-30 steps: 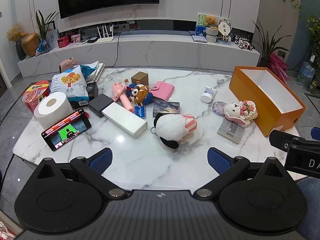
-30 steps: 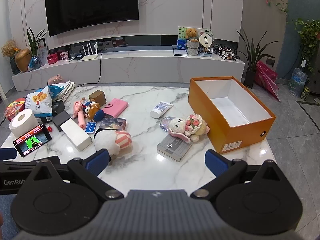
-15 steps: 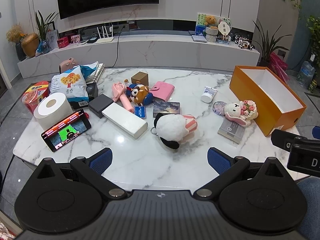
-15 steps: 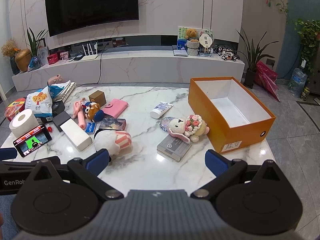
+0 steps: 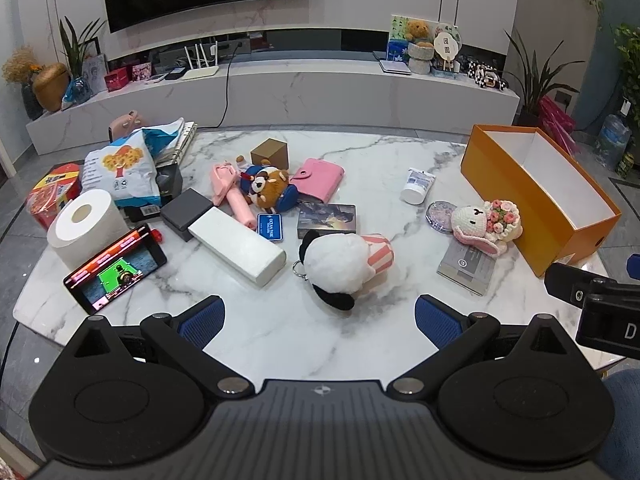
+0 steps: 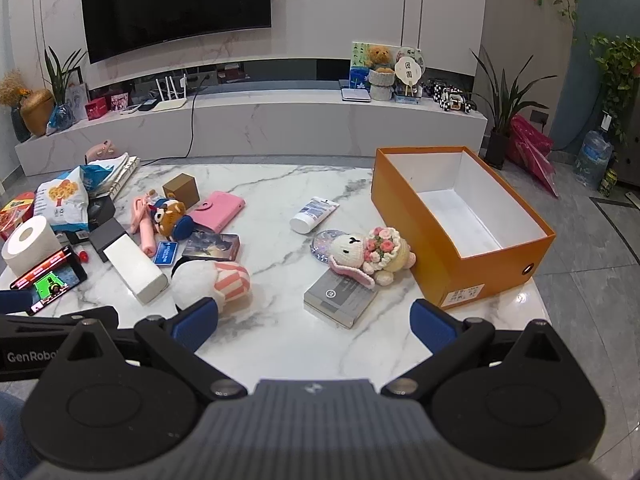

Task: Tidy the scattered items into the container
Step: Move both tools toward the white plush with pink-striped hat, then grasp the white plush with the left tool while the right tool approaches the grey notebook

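An open orange box (image 5: 536, 196) stands empty at the table's right side; it also shows in the right wrist view (image 6: 460, 232). Scattered on the marble table are a panda plush (image 5: 344, 264), a white bunny plush (image 6: 368, 252), a grey box (image 6: 340, 298), a cream tube (image 6: 314, 214), a pink wallet (image 5: 318, 180), a bear plush (image 5: 270, 190) and a long white case (image 5: 238, 246). My left gripper (image 5: 318, 320) is open and empty above the table's near edge, just short of the panda. My right gripper (image 6: 314, 322) is open and empty, just short of the grey box.
At the table's left stand a paper roll (image 5: 86, 222), a lit phone (image 5: 116, 268), a snack bag (image 5: 120, 172) and a red cup (image 5: 52, 192). A white TV bench (image 5: 280, 92) runs behind the table. Grey floor lies to the right of the box.
Both grippers stay open and nearly still. The right gripper seen in the left wrist view has drifted slightly right.
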